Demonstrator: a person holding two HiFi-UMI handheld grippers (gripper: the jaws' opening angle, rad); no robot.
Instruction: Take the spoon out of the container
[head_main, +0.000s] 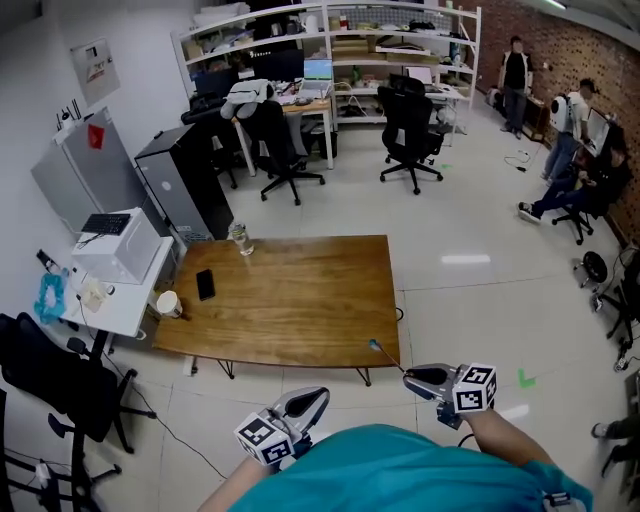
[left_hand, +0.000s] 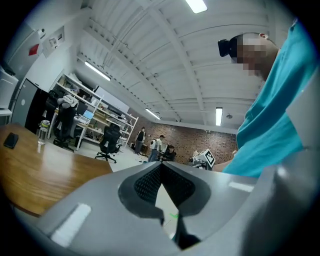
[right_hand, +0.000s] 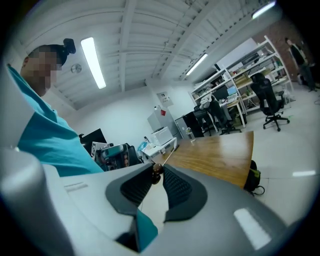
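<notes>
Office floor of pale tile with a brick wall (head_main: 570, 45) on the right, people (head_main: 515, 75) standing near it, shelves (head_main: 330, 40) at the back and 2 black swivel chairs (head_main: 410, 130) in front of them. Wooden worktop (head_main: 300, 300) in mid-room, seen steeply from above.

On the worktop:
- dark phone (head_main: 205, 284), lying flat near the left side
- white cup (head_main: 168, 303) at the left near corner
- clear jar (head_main: 240, 238) upright at the far left edge

All 3 stand well apart from both grippers.

Right gripper (head_main: 410, 376): jaws pinching the brown end of a thin-handled spoon (right_hand: 156, 170). In the head view the spoon (head_main: 385, 356) slants up and left from the jaws. Its tip is at the worktop's near right corner, clear of the cup and the jar.

Left gripper (left_hand: 161, 167): jaws pressed together at the tips, nothing between them. It is held low, close to the person's teal shirt (head_main: 400, 470), short of the worktop's near edge.
</notes>
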